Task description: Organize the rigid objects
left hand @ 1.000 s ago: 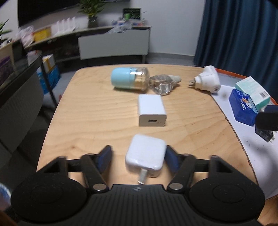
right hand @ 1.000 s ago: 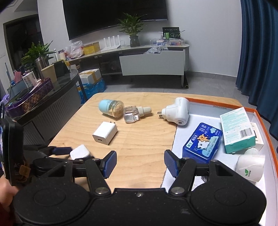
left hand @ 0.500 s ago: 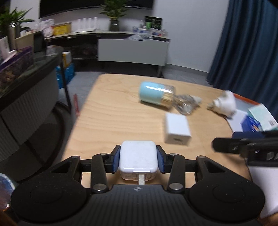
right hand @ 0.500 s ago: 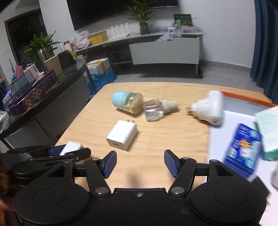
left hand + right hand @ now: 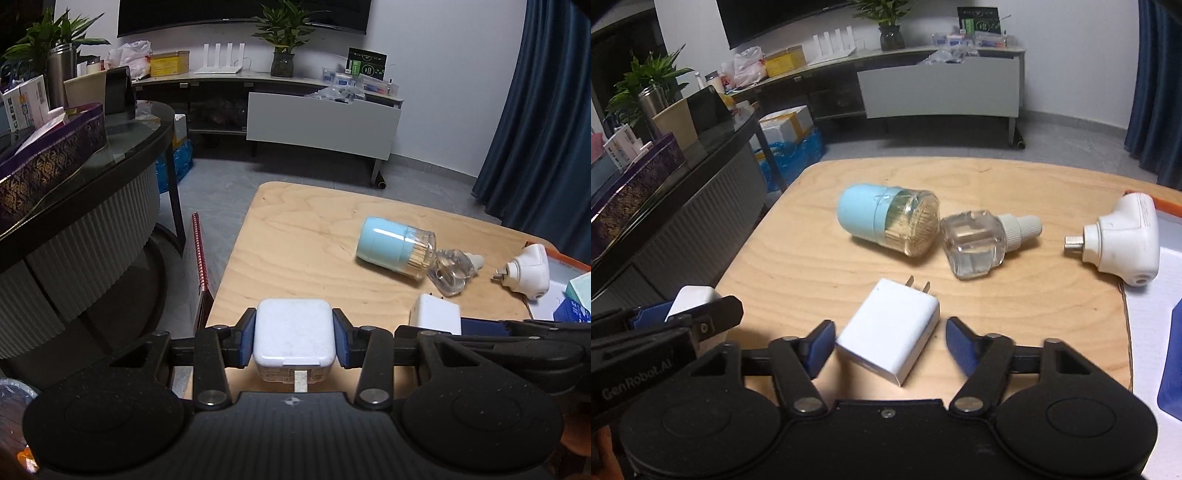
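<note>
Left hand-held gripper (image 5: 294,341) clamps the rounded white charger (image 5: 294,338); right hand-held gripper (image 5: 888,341) has just been closing around the flat white plug adapter (image 5: 890,334).
Pads not yet touching the adapter on the table (image 5: 812,258); beyond it, blue toothpick jar (image 5: 886,223), clear refill bottle (image 5: 979,245).

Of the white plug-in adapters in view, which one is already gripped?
The rounded white charger, clamped in the left tongs. The flat charger with two prongs lies on the table between the right tongs' open pads; the plug-in vaporizer lies untouched.
</note>
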Motion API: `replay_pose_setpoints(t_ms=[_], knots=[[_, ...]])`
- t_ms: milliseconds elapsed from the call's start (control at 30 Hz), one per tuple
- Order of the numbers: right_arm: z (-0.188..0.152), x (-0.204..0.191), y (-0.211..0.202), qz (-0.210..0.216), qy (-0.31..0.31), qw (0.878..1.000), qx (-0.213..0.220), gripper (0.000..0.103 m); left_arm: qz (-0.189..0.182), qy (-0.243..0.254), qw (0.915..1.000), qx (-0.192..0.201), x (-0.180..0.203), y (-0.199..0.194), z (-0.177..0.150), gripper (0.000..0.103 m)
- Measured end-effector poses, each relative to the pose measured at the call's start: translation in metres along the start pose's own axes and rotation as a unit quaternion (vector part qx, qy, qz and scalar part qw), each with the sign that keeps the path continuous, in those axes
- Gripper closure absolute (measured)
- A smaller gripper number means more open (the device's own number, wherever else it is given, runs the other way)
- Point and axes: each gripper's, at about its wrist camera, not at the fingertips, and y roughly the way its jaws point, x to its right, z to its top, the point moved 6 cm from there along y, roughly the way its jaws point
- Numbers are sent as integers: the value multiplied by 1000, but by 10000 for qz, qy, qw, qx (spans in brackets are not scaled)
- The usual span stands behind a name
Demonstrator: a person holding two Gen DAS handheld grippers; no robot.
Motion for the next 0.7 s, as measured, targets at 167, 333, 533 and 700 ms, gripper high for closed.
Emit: replay_pose_setpoints(t_ms=[167,333,533,700], knots=[[2,2,-7,-1,-109,9999,82,53,-78,0,10000,0,5,-1,1,61],[-2,6,-15,-12,-190,9998,98,53,-131,-21,9999,22,8,-7,1,61],[2,5,-9,-61,-375,9991,166,28,-150,-29,9999,69,10,-14,2,61],[5,1,6,-85,-554,9984,47,53,-109,-40,9999,71,8,-14,4,61]])
